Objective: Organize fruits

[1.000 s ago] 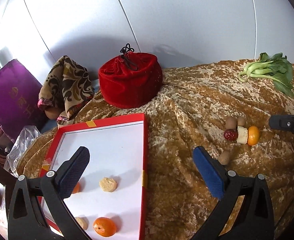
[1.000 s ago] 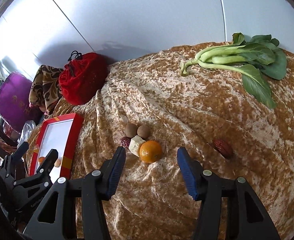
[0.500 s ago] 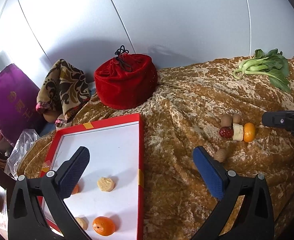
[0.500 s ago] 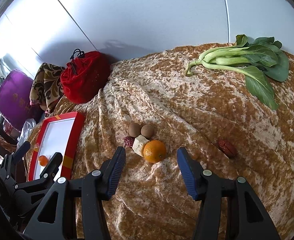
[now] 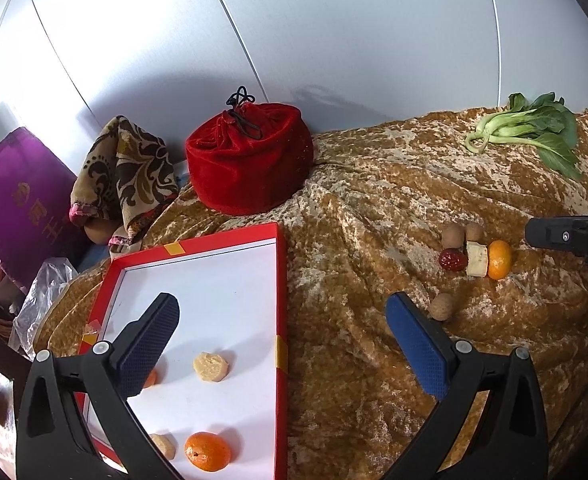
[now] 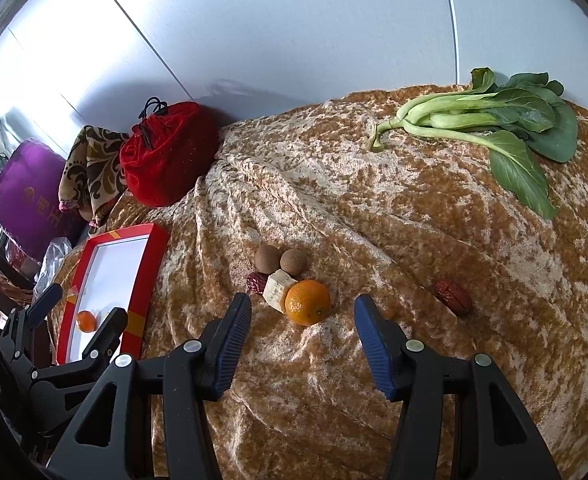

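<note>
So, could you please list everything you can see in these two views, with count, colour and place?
Tray: one, red rim, white inside, left on the cloth.
Tangerines in tray: two, orange, near end; one half hidden.
Pale pieces in tray: two, beige.
Loose tangerine: one, orange, in the middle cluster.
Longans: three, brown; two in the cluster, one apart.
Red dates: two; one in the cluster, one alone to its right.
Pale chunk: one, beige, against the loose tangerine.
Bok choy: one bunch, green, far right.
Pouch: one, red velvet, far back.
Cloth: golden brown, crumpled.
Left gripper: open.
Right gripper: open.
</note>
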Demonstrator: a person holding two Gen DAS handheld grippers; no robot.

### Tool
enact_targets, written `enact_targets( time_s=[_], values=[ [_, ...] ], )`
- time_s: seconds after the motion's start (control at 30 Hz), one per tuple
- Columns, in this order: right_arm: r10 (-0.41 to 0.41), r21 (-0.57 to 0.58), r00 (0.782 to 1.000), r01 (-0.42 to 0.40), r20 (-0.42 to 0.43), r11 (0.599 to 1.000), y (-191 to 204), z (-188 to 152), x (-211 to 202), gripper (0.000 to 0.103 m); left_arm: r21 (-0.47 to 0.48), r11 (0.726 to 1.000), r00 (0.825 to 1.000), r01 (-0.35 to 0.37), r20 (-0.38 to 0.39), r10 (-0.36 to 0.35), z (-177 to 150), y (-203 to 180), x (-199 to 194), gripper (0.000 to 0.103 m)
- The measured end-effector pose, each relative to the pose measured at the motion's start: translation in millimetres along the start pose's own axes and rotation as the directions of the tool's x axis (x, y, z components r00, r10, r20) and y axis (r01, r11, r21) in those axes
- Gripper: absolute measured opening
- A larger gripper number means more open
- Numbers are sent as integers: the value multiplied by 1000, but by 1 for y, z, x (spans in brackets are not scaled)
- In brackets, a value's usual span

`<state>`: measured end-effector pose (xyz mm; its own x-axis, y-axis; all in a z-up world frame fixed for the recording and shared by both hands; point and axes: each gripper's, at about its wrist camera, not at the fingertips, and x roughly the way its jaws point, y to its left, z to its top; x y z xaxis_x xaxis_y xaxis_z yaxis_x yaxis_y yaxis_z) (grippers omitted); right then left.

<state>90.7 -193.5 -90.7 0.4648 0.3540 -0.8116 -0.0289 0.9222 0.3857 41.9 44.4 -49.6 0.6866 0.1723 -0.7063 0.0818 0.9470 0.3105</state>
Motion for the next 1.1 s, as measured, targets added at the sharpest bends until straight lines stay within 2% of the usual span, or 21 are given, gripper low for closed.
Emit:
enact_targets(
  time_s=[0.6,0.87,1.1],
  values=[
    [5,-4,1000,-4,3,1000,1,0,0,56,18,1000,1000,-13,0,13,1,-2,-1,103],
    [31,22,999,-30,-20,999,-2,1,5,56,78,997,996,-11,-91,18,-7,7,18,103],
    [67,52,996,-64,-51,997,-1,0,12,56,129,990,990,53,-135,-35,-16,15,27,103]
  ],
)
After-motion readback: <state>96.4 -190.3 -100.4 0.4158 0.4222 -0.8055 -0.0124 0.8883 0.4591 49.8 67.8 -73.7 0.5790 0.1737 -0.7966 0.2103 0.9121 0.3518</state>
